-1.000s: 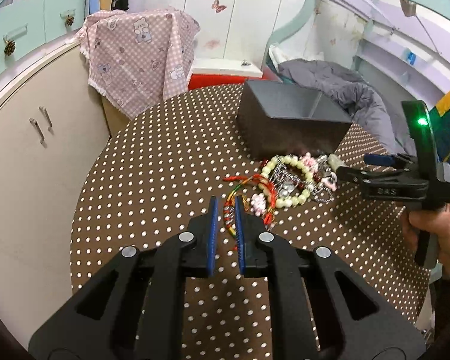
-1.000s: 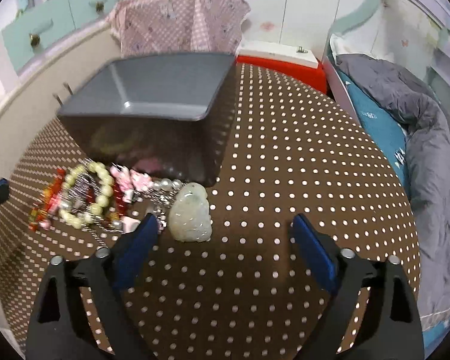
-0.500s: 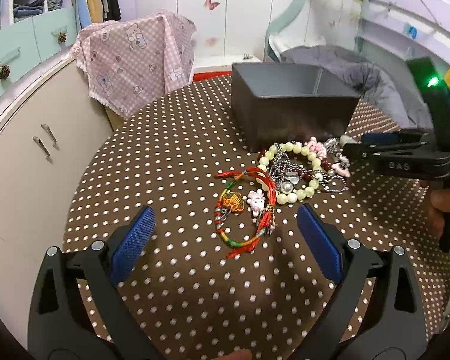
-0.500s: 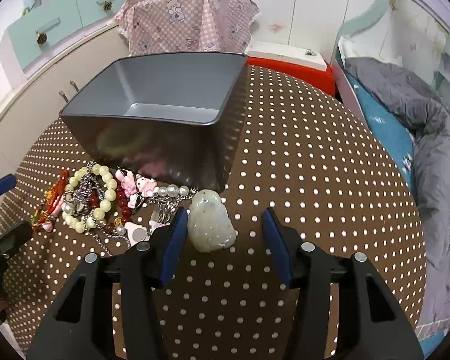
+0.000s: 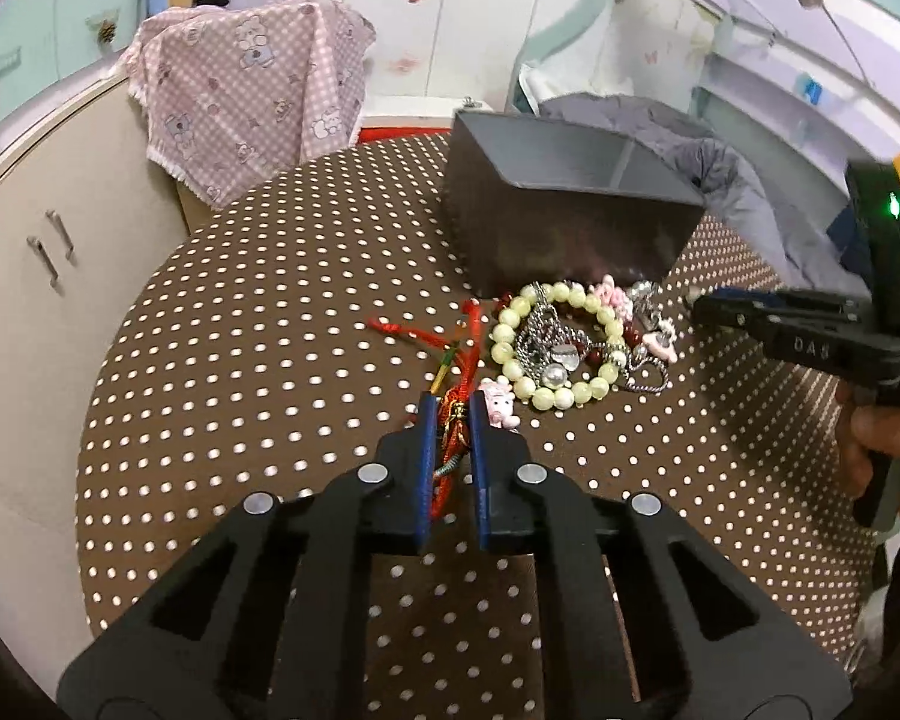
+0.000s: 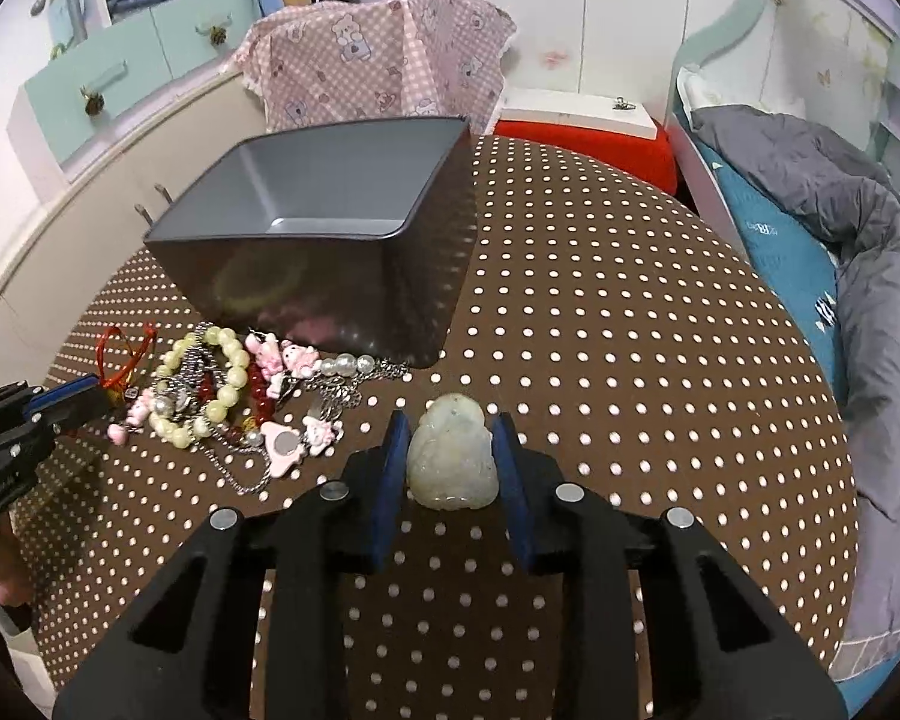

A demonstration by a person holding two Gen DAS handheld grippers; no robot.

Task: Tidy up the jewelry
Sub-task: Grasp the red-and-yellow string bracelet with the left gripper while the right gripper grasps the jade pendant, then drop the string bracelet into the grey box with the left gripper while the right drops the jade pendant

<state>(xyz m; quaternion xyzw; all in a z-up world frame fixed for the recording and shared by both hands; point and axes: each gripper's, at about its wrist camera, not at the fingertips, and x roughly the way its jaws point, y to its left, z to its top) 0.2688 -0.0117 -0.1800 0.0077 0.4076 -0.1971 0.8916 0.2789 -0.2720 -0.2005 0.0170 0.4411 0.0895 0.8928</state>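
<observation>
Both grippers work at once: my left gripper pinches the red cord bracelet, my right gripper is closing around the jade pendant, for the grey bin.

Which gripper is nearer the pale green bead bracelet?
Left. The left gripper is shut on the red cord bracelet just beside the bead bracelet; the right gripper, closing around the jade pendant, is farther off.

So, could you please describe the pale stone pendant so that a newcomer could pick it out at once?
Find the grey bin on the polka-dot table; the jewelry pile lies along its front wall. The jade pendant lies apart, to the right of the pile, between the closing jaws of the right gripper. It alone is one milky-green carved lump, not beads or chain.
</observation>
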